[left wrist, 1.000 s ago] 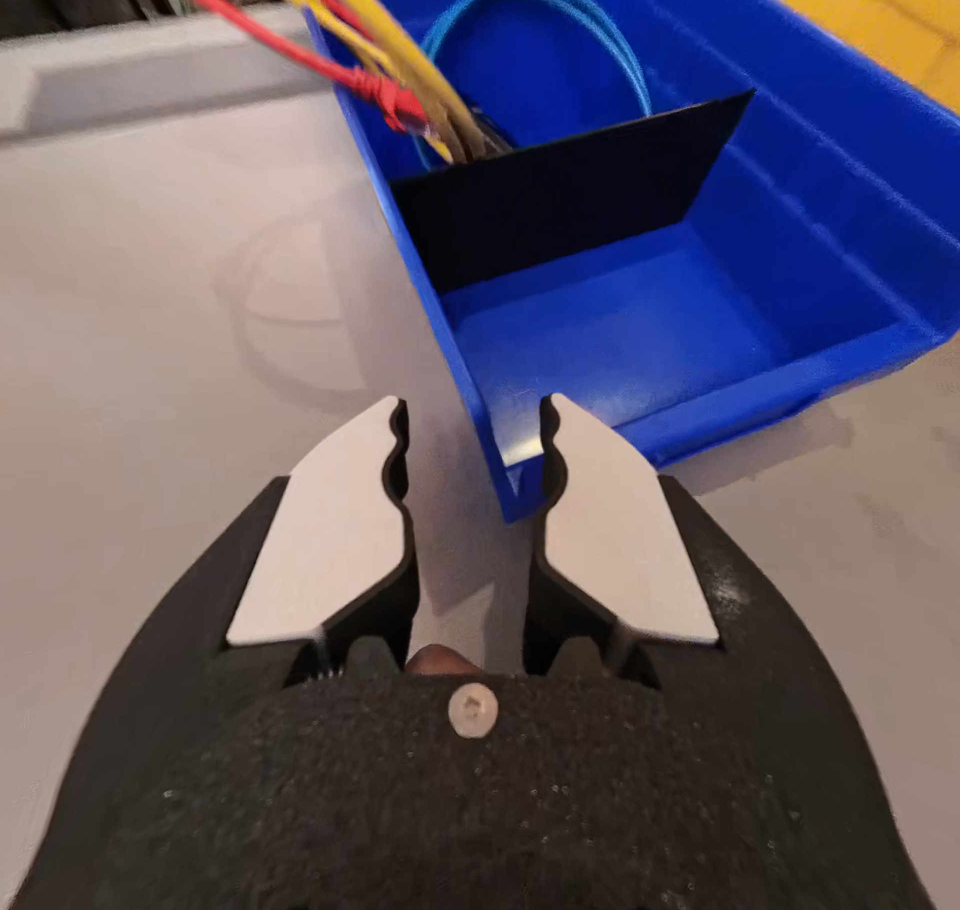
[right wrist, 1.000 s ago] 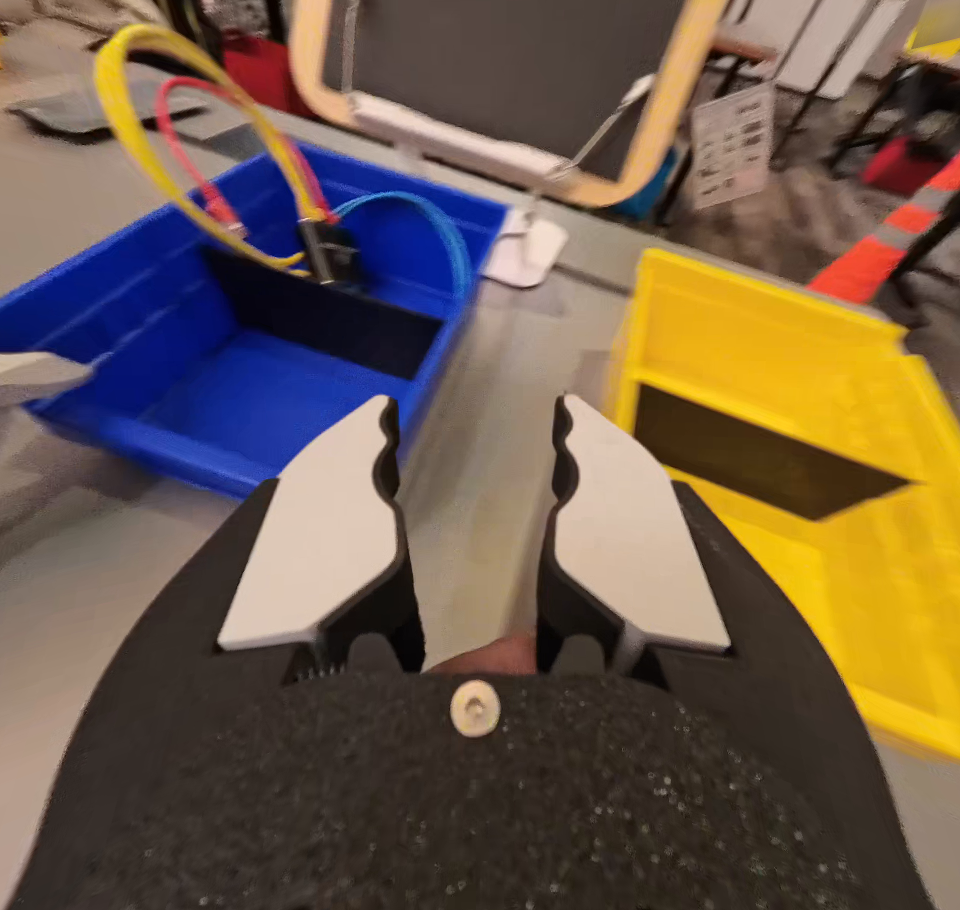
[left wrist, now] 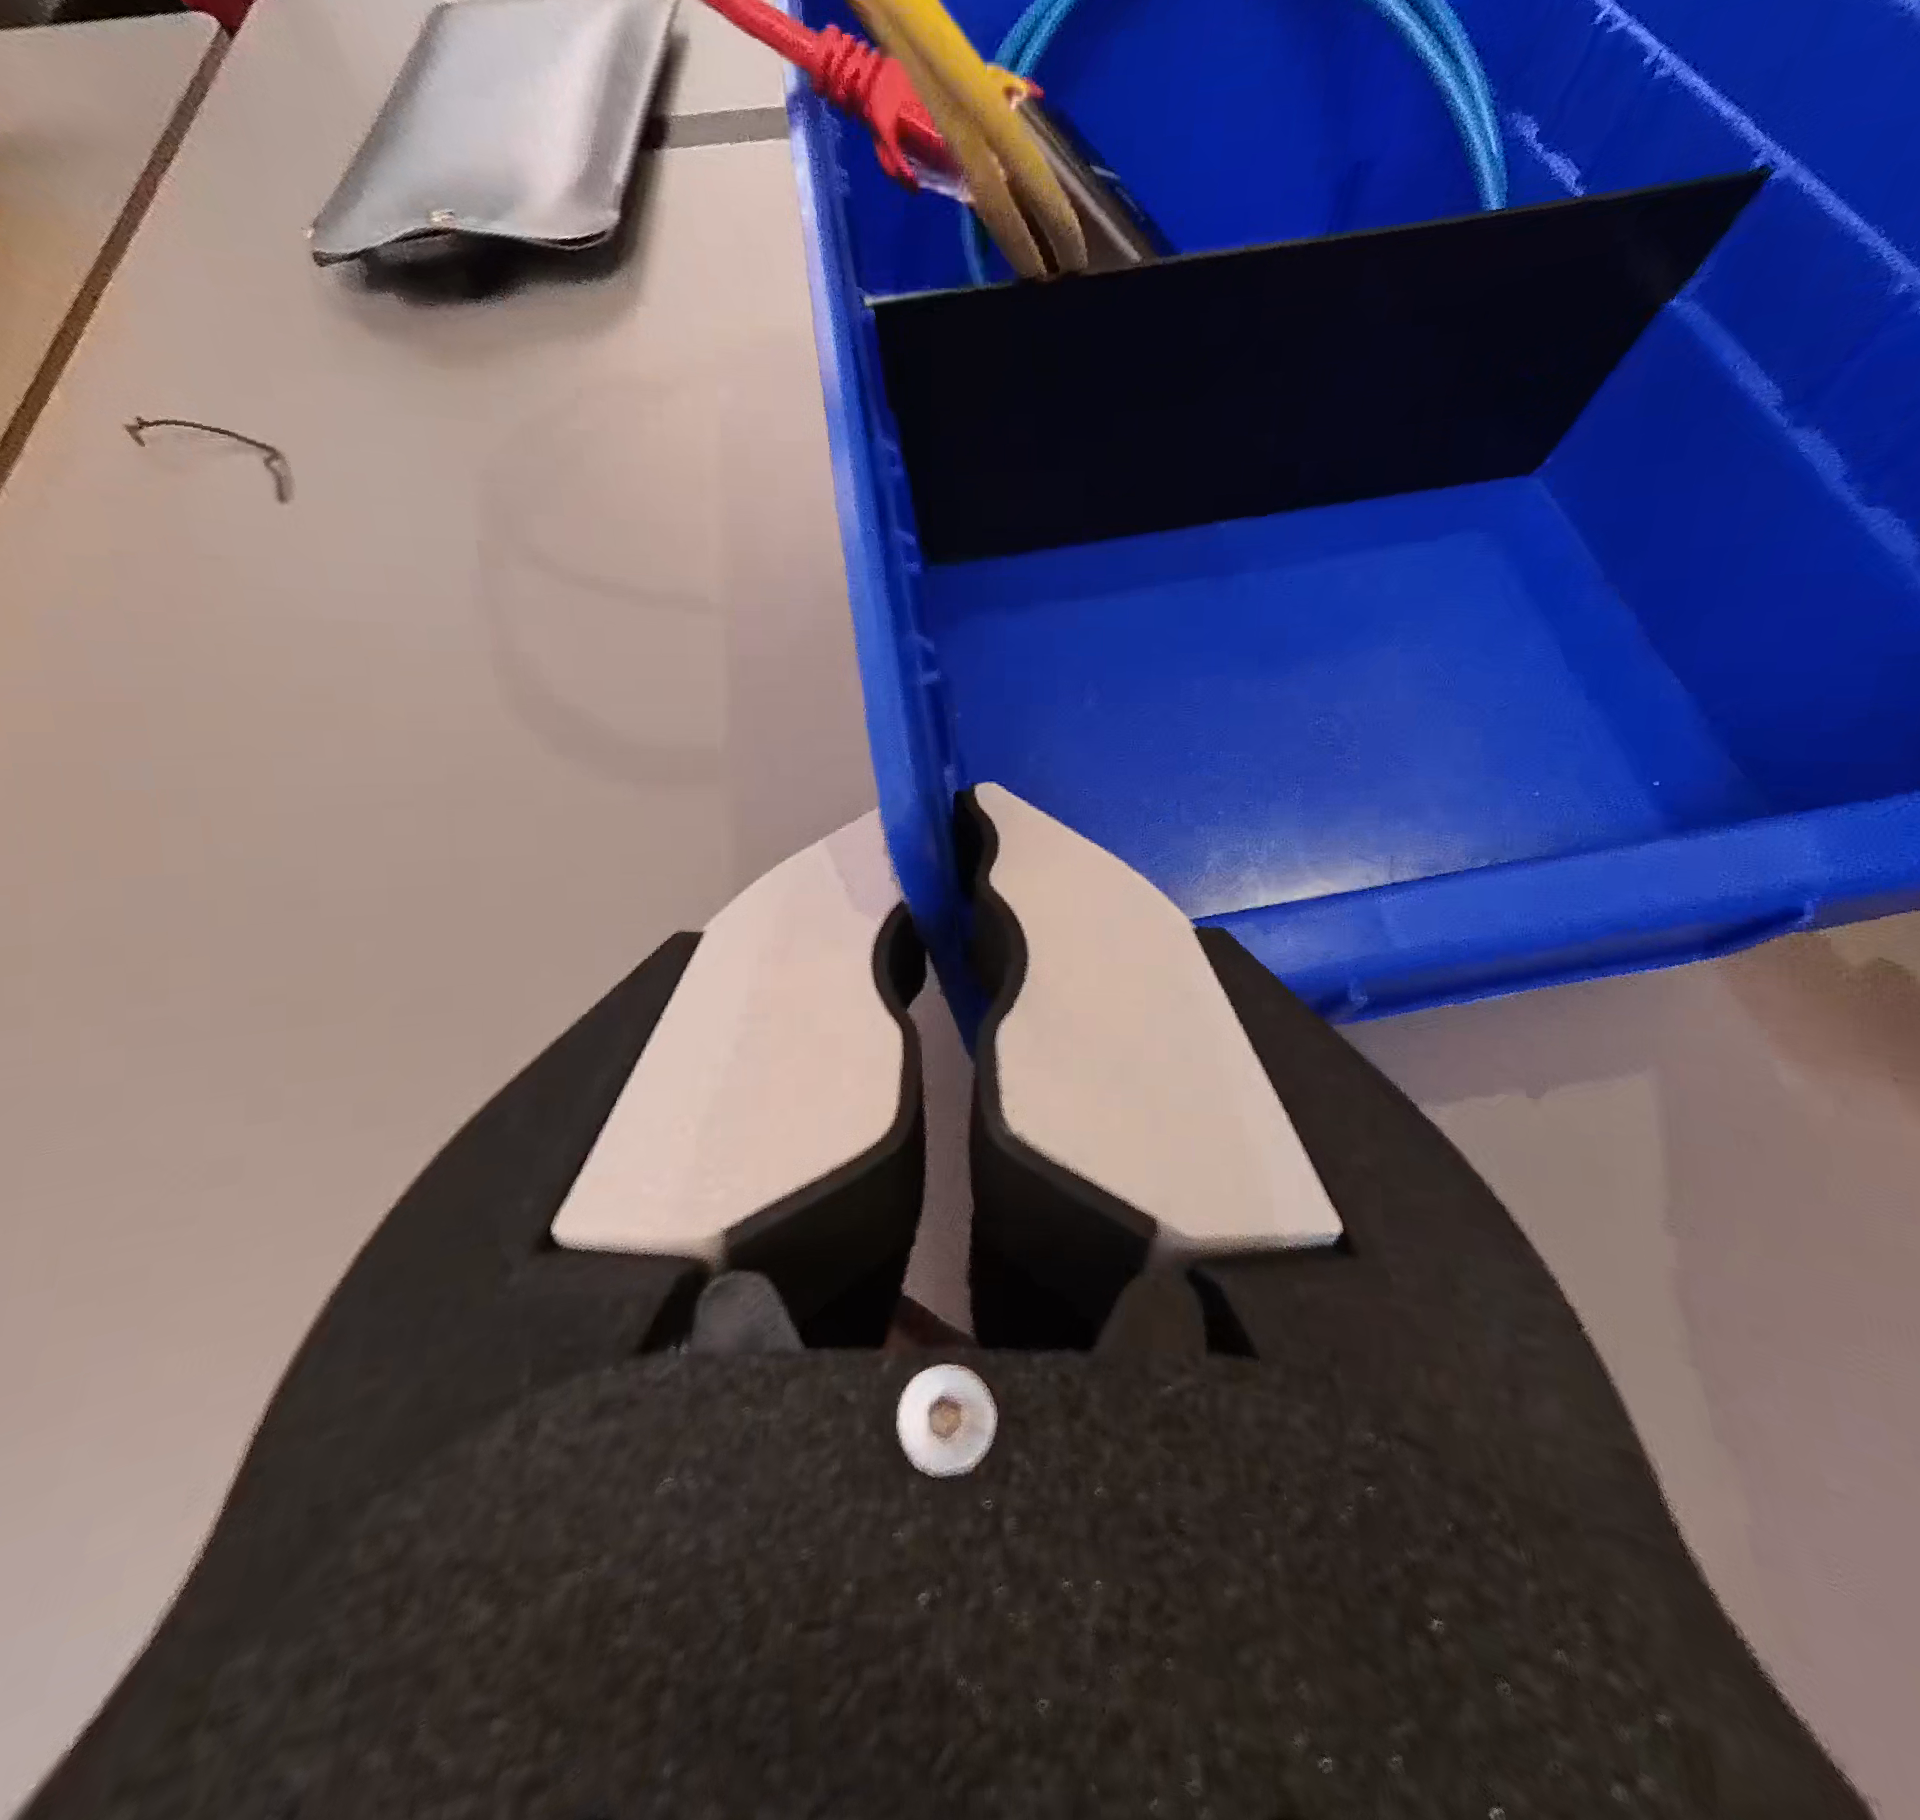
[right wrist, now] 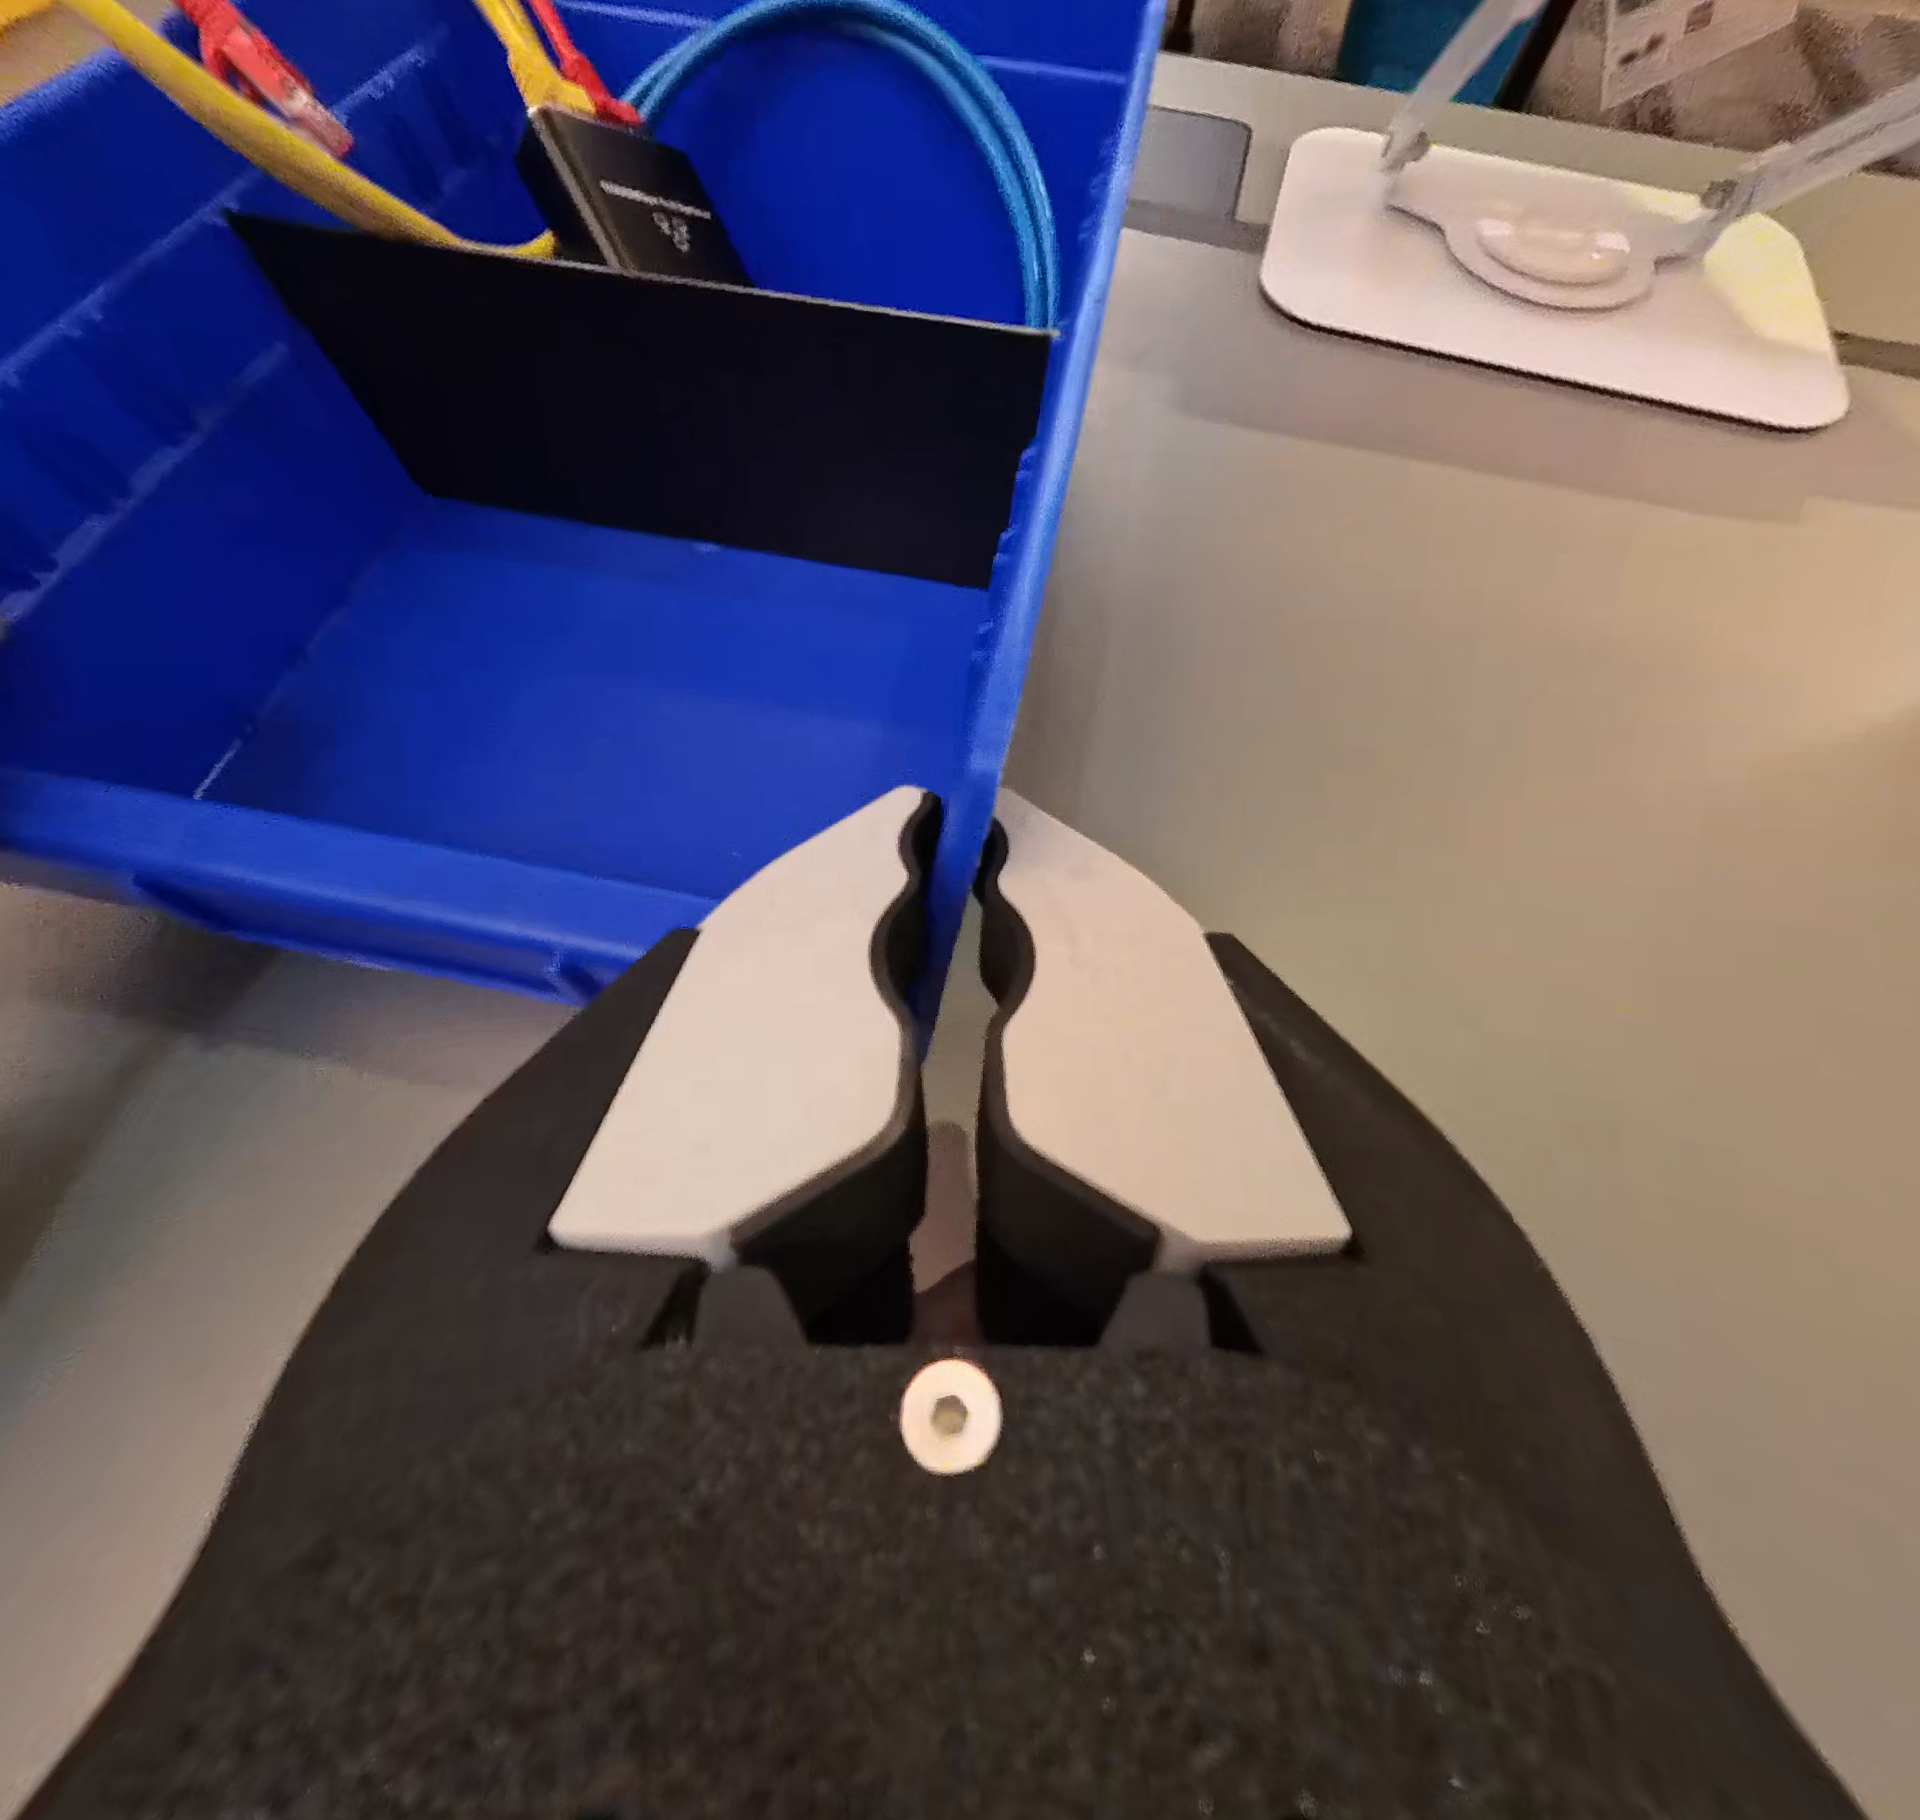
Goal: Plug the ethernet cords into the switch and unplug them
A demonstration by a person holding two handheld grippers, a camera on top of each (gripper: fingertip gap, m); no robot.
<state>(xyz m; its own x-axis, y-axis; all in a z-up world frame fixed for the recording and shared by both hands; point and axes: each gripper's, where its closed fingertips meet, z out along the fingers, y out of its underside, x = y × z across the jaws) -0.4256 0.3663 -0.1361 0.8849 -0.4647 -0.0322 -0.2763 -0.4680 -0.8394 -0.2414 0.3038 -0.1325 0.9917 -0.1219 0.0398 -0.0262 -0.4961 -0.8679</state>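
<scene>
Both grippers, spread and clear of the bin a second ago, are now closed onto its walls.

Left gripper point(left wrist: 954, 825): clenched on the near left corner of the blue bin point(left wrist: 1351, 929), one finger outside the wall, one inside.

Right gripper point(right wrist: 961, 820): clenched on the near right corner of the same bin, wall pinched between its fingers.

Blue bin, near compartment: bare floor, nothing in it.

Black divider point(right wrist: 665, 399): upright across the bin, separating the near compartment from the far one.

Far compartment: black switch point(right wrist: 634, 201), leaning at an angle behind the divider. Yellow cords point(right wrist: 208, 108) and a red cord point(right wrist: 561, 56) run to its upper end and look plugged in. A second red plug point(right wrist: 281, 97) hangs free above the left wall, touching no socket. Blue cord point(right wrist: 935, 97), looped against the back wall; its ends are hidden, so whether it is plugged in cannot be told.

Table point(left wrist: 364, 731): grey pouch point(left wrist: 509, 129) lying flat well to the left of the bin; white stand base point(right wrist: 1558, 284) beyond the bin on the right.

Progress, as a judgement: some cords seated, at least one red end loose. Both grippers hold the bin, not a cord, so plugging or unplugging is paused; this looks like a bin-positioning step, with cord work left.
</scene>
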